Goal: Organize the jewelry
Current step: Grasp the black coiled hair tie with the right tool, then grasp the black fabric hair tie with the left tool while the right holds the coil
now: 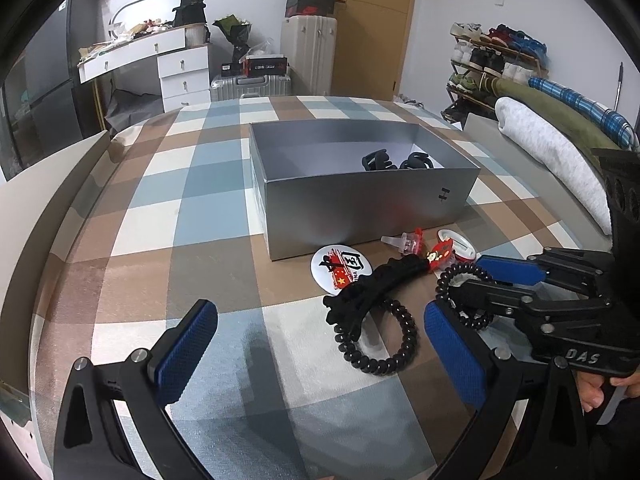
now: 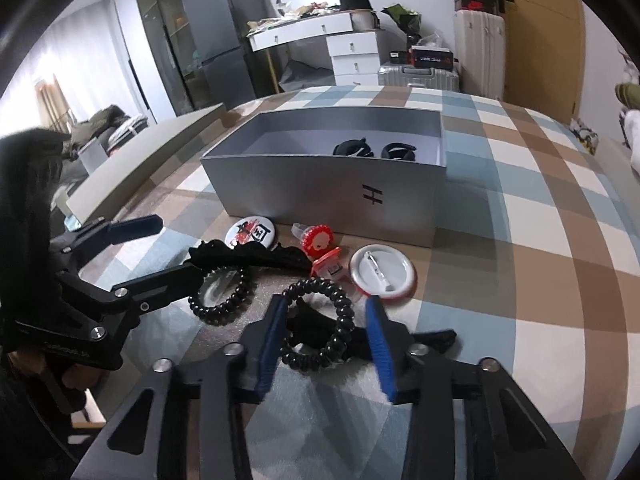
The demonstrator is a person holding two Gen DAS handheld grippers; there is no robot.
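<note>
1. The grey open box (image 1: 360,204) stands on the checked cloth toward the far side; two black hair claws (image 1: 396,160) lie inside at its right end.
2. A round badge (image 1: 340,266) with red and black print lies face up, near the box's front wall.
3. A long black hair clip (image 1: 372,288) lies slantwise just near of that badge, over one black coil hair tie (image 1: 376,344).
4. A second coil hair tie (image 2: 318,326) lies flat to the right.
5. A white badge (image 2: 382,272) lies pin side up, right of two small red trinkets (image 2: 320,248).
</note>
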